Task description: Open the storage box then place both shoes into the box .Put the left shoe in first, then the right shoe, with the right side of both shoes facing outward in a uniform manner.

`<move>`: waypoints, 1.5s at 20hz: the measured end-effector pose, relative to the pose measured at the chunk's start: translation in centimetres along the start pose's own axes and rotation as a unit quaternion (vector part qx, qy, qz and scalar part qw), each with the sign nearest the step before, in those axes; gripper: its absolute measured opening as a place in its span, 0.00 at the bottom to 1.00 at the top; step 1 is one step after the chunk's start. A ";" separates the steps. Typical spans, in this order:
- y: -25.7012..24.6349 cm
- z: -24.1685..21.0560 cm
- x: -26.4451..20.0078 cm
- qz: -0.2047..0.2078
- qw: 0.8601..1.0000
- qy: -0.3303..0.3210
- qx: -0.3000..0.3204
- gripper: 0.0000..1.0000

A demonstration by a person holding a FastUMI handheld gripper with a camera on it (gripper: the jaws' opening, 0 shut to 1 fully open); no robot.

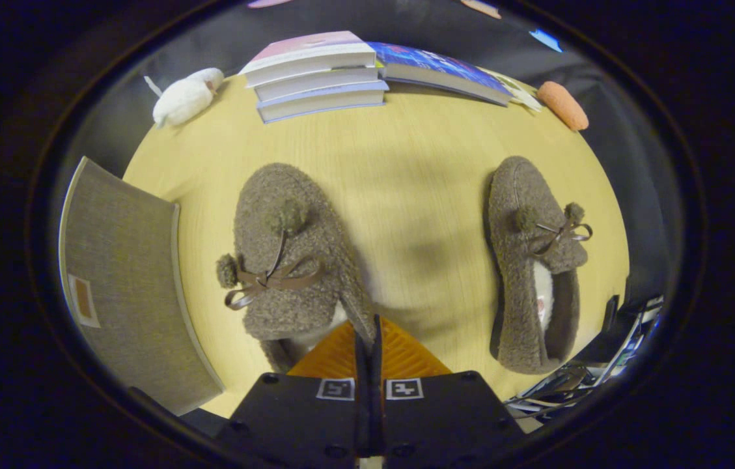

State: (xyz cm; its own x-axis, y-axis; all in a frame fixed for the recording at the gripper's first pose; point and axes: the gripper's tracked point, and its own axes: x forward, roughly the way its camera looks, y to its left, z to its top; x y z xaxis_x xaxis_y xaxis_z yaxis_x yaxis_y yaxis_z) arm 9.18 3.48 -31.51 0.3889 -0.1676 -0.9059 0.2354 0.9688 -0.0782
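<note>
So here's where I'm at: the gripper has its fingers pressed together with nothing between them, hovering low over the table, tips right at the heel end of the nearer slipper. The other slipper sits well apart off to the other side, toe pointing away too, with its bow and pom-poms on top. The storage box – grey fabric thing with a small tag on it – is off beside the nearer slipper, and as far as I can tell it's not opened yet, so that's the step I'd call current. My take on doing it well: don't get tempted by the slipper just because it's right there. Swing over to the box first, spread the fingers before reaching the lid edge, and catch the rim or a flap squarely rather than scraping the cloth, since soft fabric probably slips. I can't actually see where the lid seam or handle is from here, so I'd approach slowly and look for it. Keep the sweep high enough to clear the slipper's fluffy top – nudging it would mess up which way it faces later. The stack of books, white plush toy and orange thing at the far edge are out of the way.
</note>
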 end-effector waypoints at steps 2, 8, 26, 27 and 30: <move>0.0 0.2 -0.1 -0.003 1.000 -0.002 -0.003 0.04; 1.4 -1.3 -2.2 -0.028 0.999 -0.002 0.020 0.04; 5.5 2.0 -21.6 -0.149 0.985 -0.089 -0.002 0.04; 6.7 2.3 -22.3 -0.143 0.985 -0.093 -0.001 0.04; 11.0 3.0 -23.4 -0.102 0.990 -0.102 0.002 0.04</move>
State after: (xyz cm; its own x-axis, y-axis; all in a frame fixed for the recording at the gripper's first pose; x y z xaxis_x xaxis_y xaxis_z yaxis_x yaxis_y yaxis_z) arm 5.30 17.57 -9.91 0.5050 -0.3932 -0.7684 0.3309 0.9104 -0.2484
